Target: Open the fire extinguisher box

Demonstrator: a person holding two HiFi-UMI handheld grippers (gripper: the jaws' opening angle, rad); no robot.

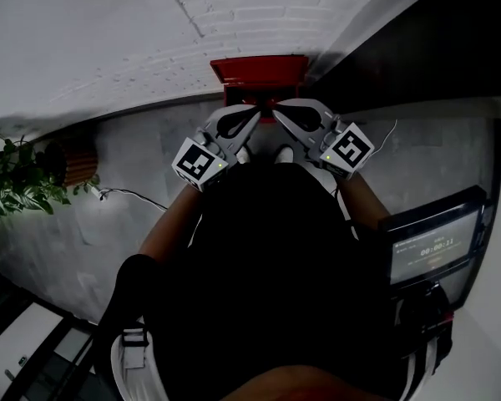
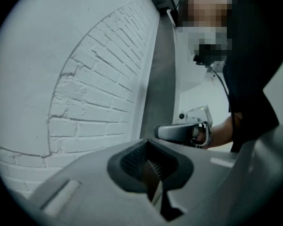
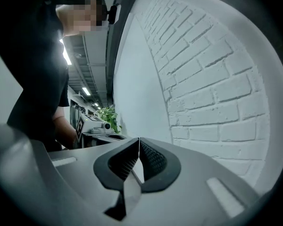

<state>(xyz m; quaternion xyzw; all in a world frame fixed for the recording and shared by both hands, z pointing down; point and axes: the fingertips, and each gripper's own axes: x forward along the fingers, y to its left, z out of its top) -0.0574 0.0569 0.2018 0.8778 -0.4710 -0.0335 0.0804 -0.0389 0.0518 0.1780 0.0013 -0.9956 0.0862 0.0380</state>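
Note:
The red fire extinguisher box (image 1: 259, 72) stands on the floor against the white brick wall (image 1: 234, 15), at the top middle of the head view. Both grippers are held level in front of the person, tips pointing inward and nearly meeting just short of the box. My left gripper (image 1: 255, 112) is shut with nothing between its pads (image 2: 137, 160). My right gripper (image 1: 277, 114) is also shut and empty, its pads (image 3: 151, 159) pressed together. Neither touches the box. Each gripper view shows brick wall and the other gripper, not the box.
A leafy plant (image 1: 8, 182) and a slatted wooden pot (image 1: 75, 165) stand at the left, with a thin cable (image 1: 125, 195) on the grey floor. A dark screen with a timer (image 1: 430, 249) sits at the right. A dark panel (image 1: 417, 48) adjoins the wall right of the box.

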